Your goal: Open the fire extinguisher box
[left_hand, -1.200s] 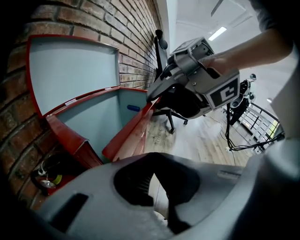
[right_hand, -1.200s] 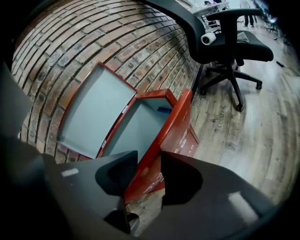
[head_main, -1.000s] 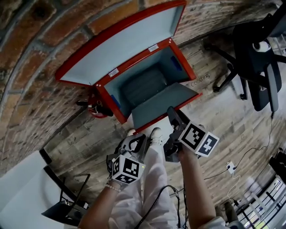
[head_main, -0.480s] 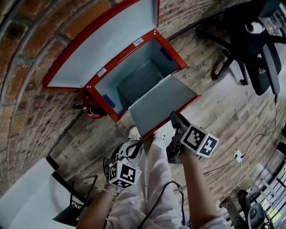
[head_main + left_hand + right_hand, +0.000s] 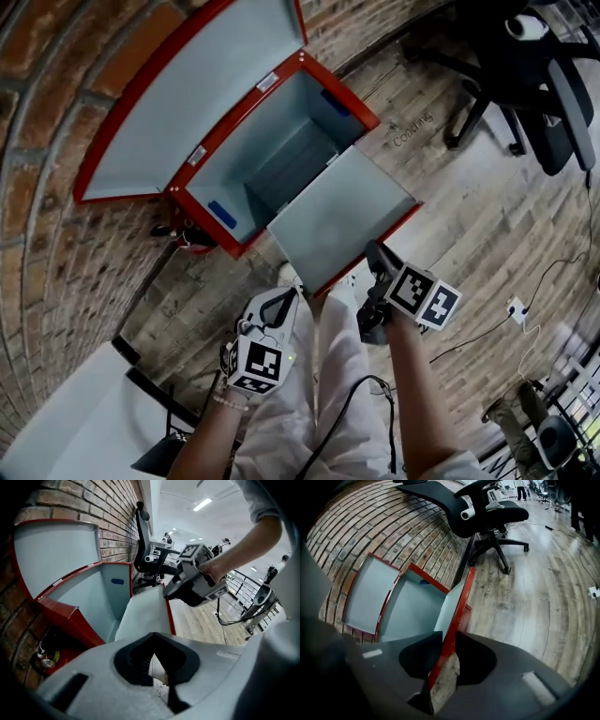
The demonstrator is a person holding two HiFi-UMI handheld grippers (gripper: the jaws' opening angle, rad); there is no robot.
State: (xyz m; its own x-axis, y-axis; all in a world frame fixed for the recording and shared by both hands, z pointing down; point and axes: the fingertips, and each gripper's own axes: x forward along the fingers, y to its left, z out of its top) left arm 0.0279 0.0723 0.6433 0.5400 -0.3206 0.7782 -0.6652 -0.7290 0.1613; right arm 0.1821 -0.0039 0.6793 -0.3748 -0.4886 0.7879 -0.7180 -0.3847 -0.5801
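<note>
The red fire extinguisher box stands on the floor against a brick wall, its grey inside bare. Its lid is up against the wall. The front door hangs outward and down. My right gripper is at the door's near red edge. That edge runs between its jaws, which are closing and touch it on both sides. My left gripper hangs lower left of the door, apart from the box. It is shut, with nothing in it.
A red extinguisher lies at the box's left side. A black office chair stands on the wood floor to the right. A power strip and cable lie further right. A white table is at lower left. The person's legs are below the grippers.
The front door has swung further out and down with my right gripper at its edge. My left gripper has dropped a little lower, away from the box.
</note>
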